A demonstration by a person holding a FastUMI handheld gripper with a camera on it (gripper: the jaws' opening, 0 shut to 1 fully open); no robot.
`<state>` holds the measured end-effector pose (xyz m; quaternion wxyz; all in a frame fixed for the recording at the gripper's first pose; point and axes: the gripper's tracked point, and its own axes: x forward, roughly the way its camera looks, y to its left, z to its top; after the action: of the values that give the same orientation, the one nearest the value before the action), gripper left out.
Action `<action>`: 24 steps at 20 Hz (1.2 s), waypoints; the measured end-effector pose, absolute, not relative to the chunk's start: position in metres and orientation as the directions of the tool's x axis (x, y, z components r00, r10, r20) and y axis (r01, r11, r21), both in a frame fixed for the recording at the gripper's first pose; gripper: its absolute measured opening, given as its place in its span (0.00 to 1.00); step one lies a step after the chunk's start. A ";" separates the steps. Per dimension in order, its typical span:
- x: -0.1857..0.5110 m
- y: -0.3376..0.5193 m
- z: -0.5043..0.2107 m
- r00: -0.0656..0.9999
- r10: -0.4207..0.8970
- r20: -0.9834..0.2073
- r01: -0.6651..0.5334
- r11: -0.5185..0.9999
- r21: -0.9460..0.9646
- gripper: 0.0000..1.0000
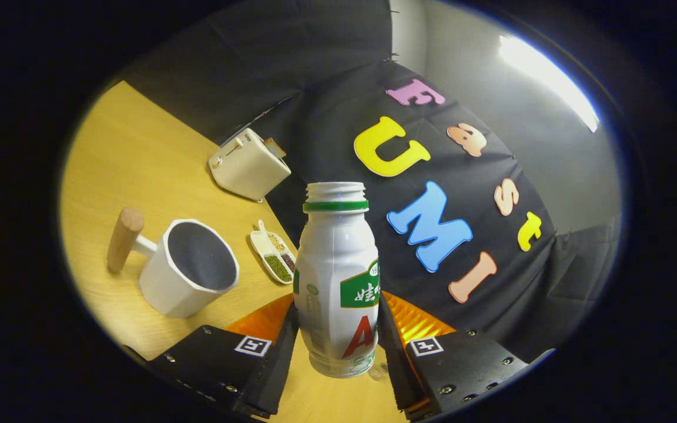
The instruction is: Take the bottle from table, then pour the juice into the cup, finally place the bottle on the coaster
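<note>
Wooden table [127, 153], tilted view. My gripper [338, 346] clenched on bottle [337, 276], lifted, cap off; cup [188, 267] nearby w/ mouth open, ready for pour.

White bottle [337, 276] with green neck ring; white cup [188, 268]; cream toaster [248, 166]; yellow table [133, 158].

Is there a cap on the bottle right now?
No, the bottle, held between the gripper fingers, has a bare threaded neck above its green ring and an open mouth.
</note>
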<state>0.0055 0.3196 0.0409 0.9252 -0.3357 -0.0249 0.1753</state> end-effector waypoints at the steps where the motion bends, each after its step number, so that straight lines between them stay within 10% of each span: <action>1: 0.008 0.320 0.040 0.934 0.348 -0.079 -0.327 0.748 -0.577 0.70; 9: 0.034 0.316 0.028 0.907 0.399 -0.134 -0.412 0.907 -0.091 0.70; 24: 0.063 0.320 -0.015 0.894 0.403 -0.197 -0.392 0.915 0.094 0.70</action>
<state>0.0630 0.3196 -0.0153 0.9728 0.0259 0.1065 0.2041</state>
